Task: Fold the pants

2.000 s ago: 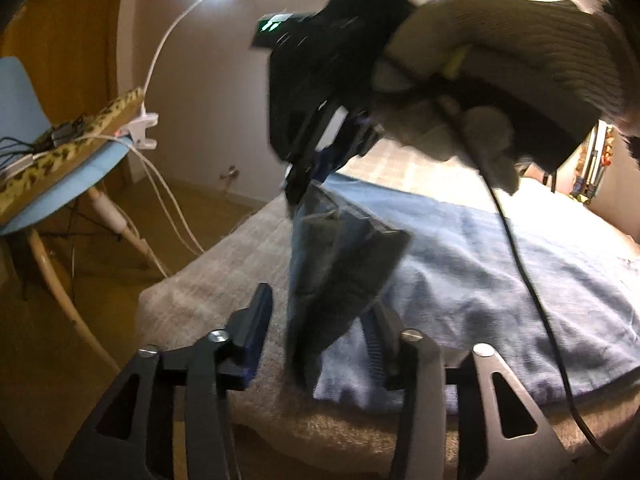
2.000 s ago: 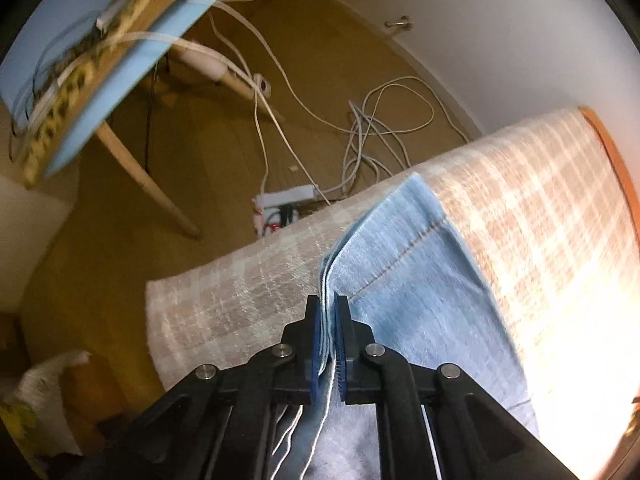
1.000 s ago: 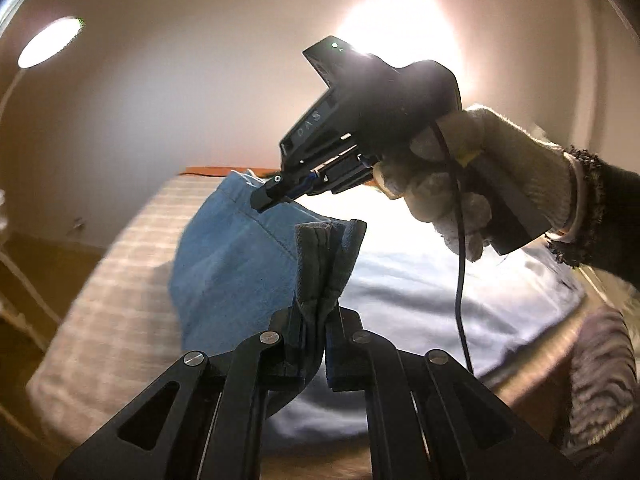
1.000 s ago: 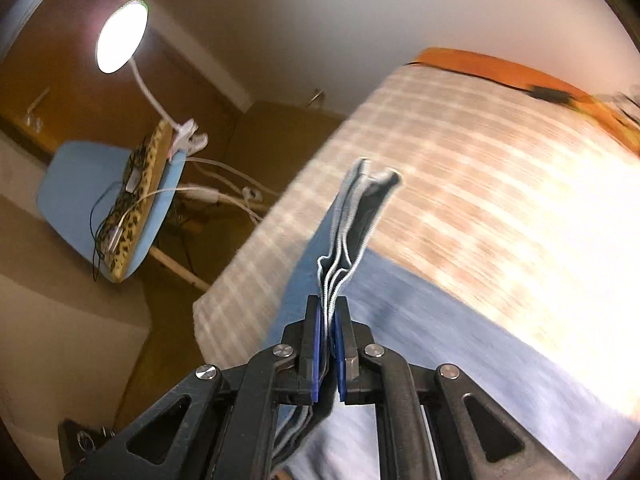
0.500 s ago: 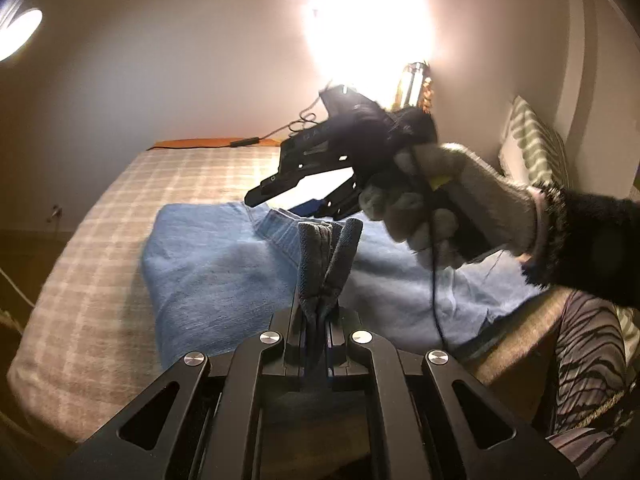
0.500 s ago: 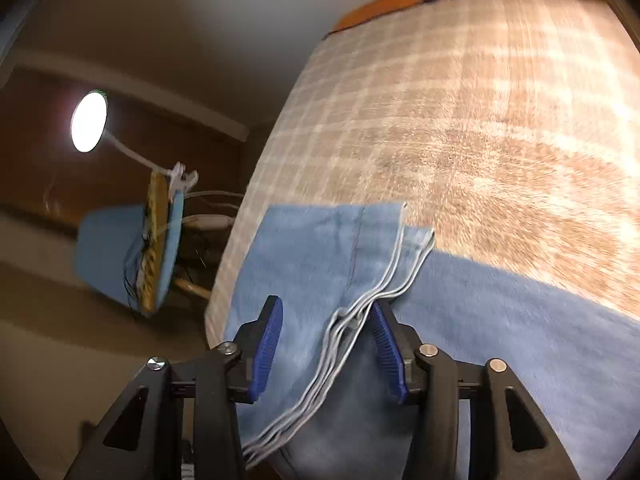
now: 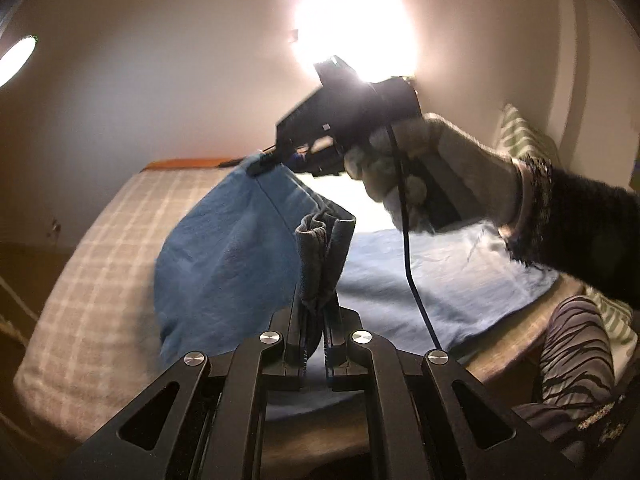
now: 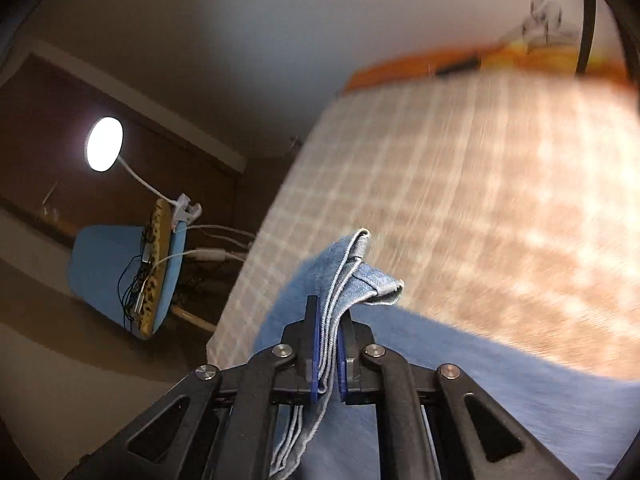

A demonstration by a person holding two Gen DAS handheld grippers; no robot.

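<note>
Between closed pads, bunched blue pants (image 8: 352,280) hems.

The room is dim and warm-toned. In the left wrist view a bright lamp (image 7: 354,26) on the far wall flares into a white blot, throwing glare onto the bed (image 7: 88,272) behind the gloved hand (image 7: 432,172), which shows dark against it. A round desk lamp (image 8: 105,143) glows in the right wrist view, where the checked bedcover (image 8: 460,184) is streaked with motion blur and overexposed at right. Both pictures bulge, with black corners.
</note>
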